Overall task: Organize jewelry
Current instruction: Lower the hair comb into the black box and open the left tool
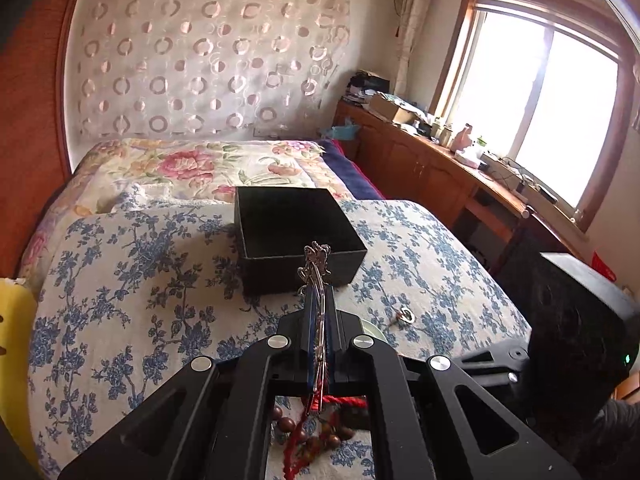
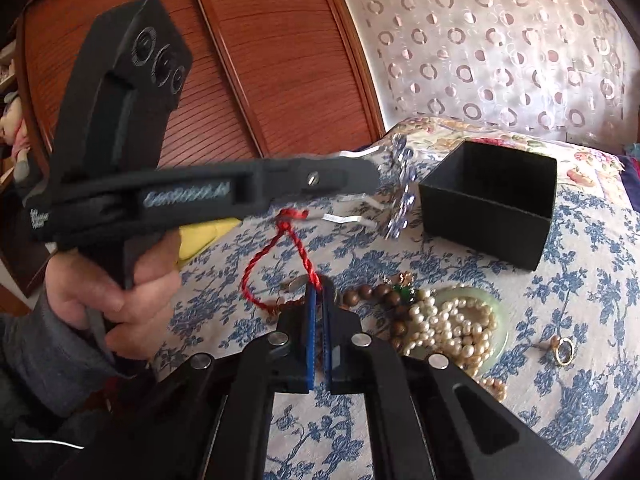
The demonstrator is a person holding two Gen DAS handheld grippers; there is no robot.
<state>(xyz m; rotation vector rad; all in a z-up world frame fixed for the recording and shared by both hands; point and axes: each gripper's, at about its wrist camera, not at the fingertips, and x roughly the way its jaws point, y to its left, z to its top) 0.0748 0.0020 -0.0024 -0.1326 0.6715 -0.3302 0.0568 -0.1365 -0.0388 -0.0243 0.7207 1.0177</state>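
Between closed left hand-held gripper (image 1: 318, 280) pads, silvery, perhaps rhinestoned hairpiece (image 1: 316, 258).

Both grippers, left gripper (image 1: 317, 276) and right gripper (image 2: 318, 286), clamped.

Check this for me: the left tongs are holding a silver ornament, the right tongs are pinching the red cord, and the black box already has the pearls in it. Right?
Not quite: the black box looks empty in the right wrist view; the pearls lie on the floral bedspread. The rest holds: left tongs hold the silver ornament, right tongs pinch the red cord.
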